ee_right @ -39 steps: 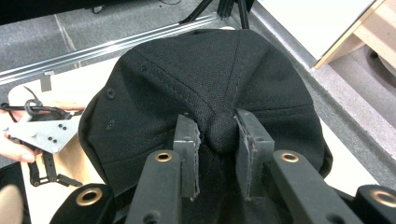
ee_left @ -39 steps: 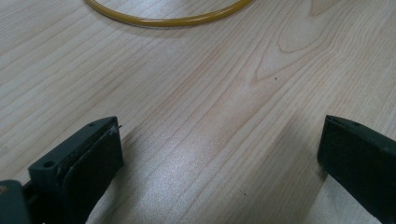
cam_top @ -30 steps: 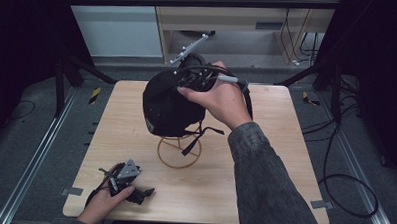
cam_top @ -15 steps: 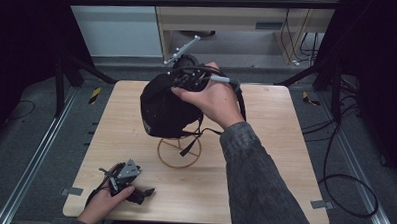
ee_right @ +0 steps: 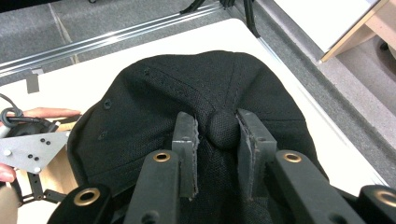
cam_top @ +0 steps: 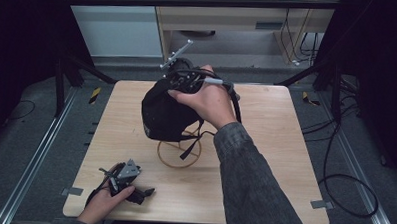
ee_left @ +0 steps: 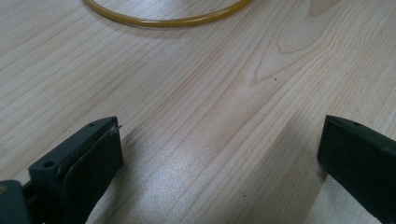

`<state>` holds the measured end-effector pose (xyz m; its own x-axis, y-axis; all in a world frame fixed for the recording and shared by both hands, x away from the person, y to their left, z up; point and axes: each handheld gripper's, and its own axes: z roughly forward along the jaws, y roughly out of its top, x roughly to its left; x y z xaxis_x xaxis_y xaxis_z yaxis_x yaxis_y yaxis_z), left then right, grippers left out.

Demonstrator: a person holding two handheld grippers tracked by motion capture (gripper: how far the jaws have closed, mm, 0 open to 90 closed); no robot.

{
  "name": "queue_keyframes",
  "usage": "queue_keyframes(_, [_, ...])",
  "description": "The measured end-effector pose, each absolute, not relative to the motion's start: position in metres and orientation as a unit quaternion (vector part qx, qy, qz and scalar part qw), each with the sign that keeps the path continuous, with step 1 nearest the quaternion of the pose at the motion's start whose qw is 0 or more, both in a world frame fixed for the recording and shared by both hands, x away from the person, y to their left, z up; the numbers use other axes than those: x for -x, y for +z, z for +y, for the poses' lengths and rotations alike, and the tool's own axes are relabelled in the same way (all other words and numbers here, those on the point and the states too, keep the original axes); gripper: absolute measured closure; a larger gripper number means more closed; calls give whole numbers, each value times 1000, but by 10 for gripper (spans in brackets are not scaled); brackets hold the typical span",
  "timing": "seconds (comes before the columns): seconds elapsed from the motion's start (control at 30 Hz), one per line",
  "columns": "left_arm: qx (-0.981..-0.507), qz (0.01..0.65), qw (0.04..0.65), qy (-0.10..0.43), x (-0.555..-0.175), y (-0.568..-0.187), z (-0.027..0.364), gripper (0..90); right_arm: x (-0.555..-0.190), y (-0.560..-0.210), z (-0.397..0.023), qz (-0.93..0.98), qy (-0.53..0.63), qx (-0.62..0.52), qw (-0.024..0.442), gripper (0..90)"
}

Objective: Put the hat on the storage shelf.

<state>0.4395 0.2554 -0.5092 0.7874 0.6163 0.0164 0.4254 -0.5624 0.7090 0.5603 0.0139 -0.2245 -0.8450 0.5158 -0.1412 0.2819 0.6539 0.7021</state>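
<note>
A black cap [cam_top: 162, 115] hangs in the air over the middle of the wooden table [cam_top: 270, 144]. My right gripper [cam_top: 183, 81] comes down on it from above. In the right gripper view its jaws are shut on the crown of the cap [ee_right: 140, 107], pinching the top button, and my right gripper [ee_right: 217, 128] holds the cap's weight. Below the cap a yellow ring stand [cam_top: 179, 154] rests on the table, with a strap dangling into it. My left gripper [cam_top: 133, 190] lies on the table near the front left corner, held by a hand. Its jaws stand wide open over bare wood [ee_left: 219, 144].
The ring's rim [ee_left: 163, 21] lies just ahead of the left jaws. Metal rails [cam_top: 40, 151] run along both sides of the table. Cables [cam_top: 344, 182] trail on the floor at the right. A shelf unit [cam_top: 230, 18] stands behind the table.
My right hand has carried the cap a little to the left and down toward the ring stand. The left gripper has stayed where it was.
</note>
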Motion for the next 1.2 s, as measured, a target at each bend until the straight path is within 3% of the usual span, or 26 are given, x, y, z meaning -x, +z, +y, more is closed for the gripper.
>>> queue_keyframes(0.63, [-874,297,360,132,-439,-509,255,0,-567,-230,15,891,352,-236,163,661])
queue_keyframes(1.2, [-875,297,360,133,-439,-509,256,0,-556,-220,4,880,380,-234,161,672])
